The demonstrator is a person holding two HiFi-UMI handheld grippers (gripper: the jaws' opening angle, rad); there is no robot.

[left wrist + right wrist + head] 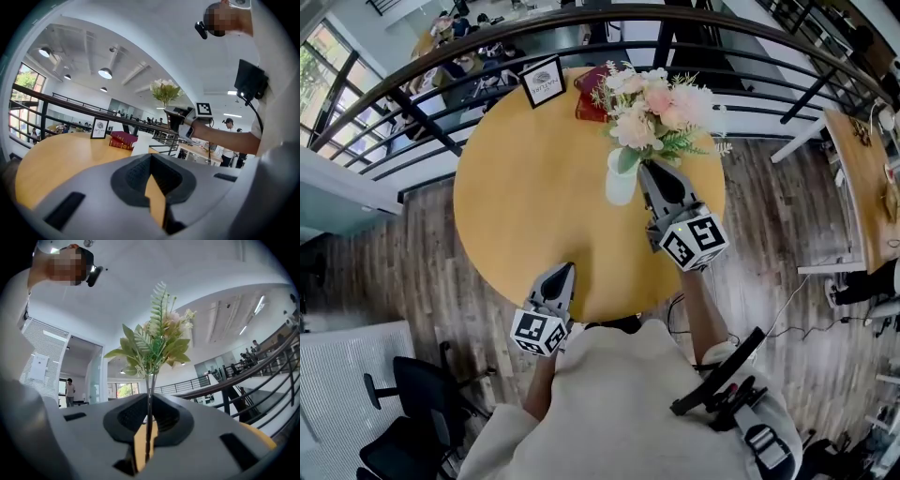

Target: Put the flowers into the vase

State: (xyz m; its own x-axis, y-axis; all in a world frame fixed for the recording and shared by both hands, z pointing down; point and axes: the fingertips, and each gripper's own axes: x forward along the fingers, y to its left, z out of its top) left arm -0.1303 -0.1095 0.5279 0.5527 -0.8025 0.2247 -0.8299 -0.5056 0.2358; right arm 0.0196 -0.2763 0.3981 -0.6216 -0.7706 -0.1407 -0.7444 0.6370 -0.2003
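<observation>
A bouquet of pink and white flowers (652,111) with green fern leaves hangs above the round yellow table (516,197). My right gripper (649,171) is shut on its thin stems. In the right gripper view the stems (149,399) run up between the jaws to the leaves (152,345). The white vase (620,183) stands on the table just left of that gripper, below the flowers. From the left gripper view the flowers (165,91) are well above the vase (140,144). My left gripper (565,270) rests low at the table's near edge, shut and holding nothing.
Red books (587,101) and a small framed sign (543,82) sit at the table's far side, behind the vase. A curved black railing (441,56) runs past the table. A black chair (412,398) stands at lower left, and another table (861,178) is at the right.
</observation>
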